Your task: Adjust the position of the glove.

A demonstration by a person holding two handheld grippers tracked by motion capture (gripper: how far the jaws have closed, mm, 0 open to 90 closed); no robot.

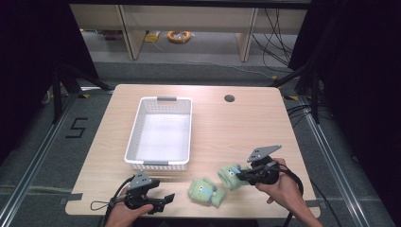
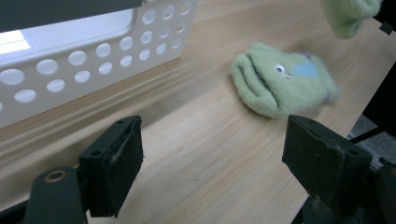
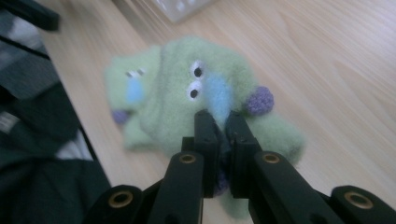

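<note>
Green sock (image 3: 205,102) sits clamped in my right gripper (image 3: 219,123), basket (image 1: 137,127) lying ahead-left; second sock (image 2: 282,81) lies ahead-right of my left gripper (image 2: 215,154), jaws wide apart.

Two green socks (image 1: 207,191) (image 1: 230,175), one white basket (image 1: 137,124), and two hand-held grippers (image 1: 163,197) (image 1: 240,175).

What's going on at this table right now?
A person works a gripper in each hand. The right gripper has its jaws shut on a fuzzy green sock with cartoon eyes. A second fuzzy green sock lies on the wooden table. The left gripper hovers open nearby. The white perforated plastic basket holds nothing.
</note>
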